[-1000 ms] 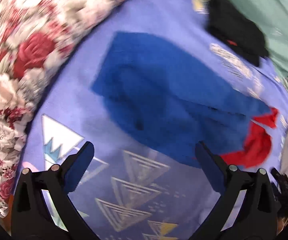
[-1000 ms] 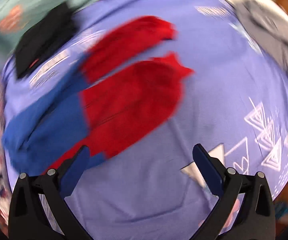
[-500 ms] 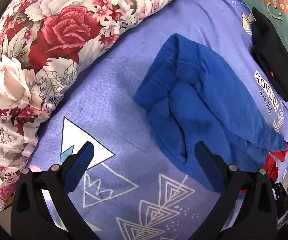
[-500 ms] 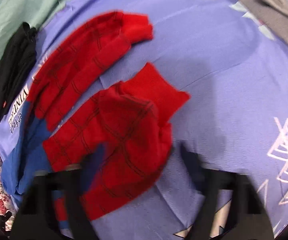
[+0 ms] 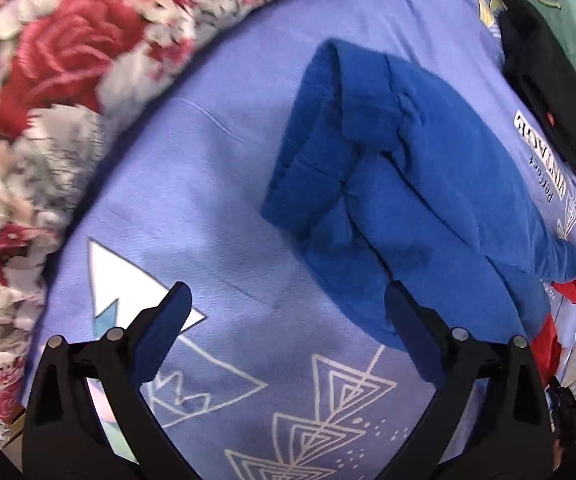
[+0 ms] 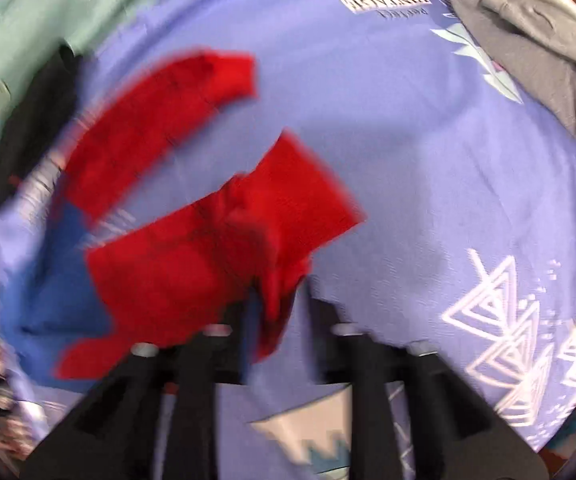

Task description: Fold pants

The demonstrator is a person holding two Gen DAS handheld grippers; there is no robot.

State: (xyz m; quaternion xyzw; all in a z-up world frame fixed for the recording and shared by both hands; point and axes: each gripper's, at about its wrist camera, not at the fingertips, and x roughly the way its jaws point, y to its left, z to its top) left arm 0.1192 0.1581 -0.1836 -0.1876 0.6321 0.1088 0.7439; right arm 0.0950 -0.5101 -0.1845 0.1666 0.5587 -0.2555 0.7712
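Observation:
The pants are blue at the waist [image 5: 391, 184] and red at the legs [image 6: 192, 264], lying rumpled on a purple sheet [image 5: 224, 200]. My left gripper [image 5: 288, 312] is open and empty, just short of the blue waist part. My right gripper [image 6: 280, 304] has closed to a narrow gap, with a fold of the near red leg between its fingers. The far red leg [image 6: 160, 120] lies flat beyond it. The right wrist view is blurred.
A floral quilt [image 5: 48, 92] lies along the left. A black garment [image 5: 547, 92] sits at the far side on a green sheet [image 6: 48, 4]. A grey garment [image 6: 535, 40] lies at the far right.
My right gripper went from wide open to nearly closed on the near red leg. My left gripper moved a little closer to the blue waist and stayed open.

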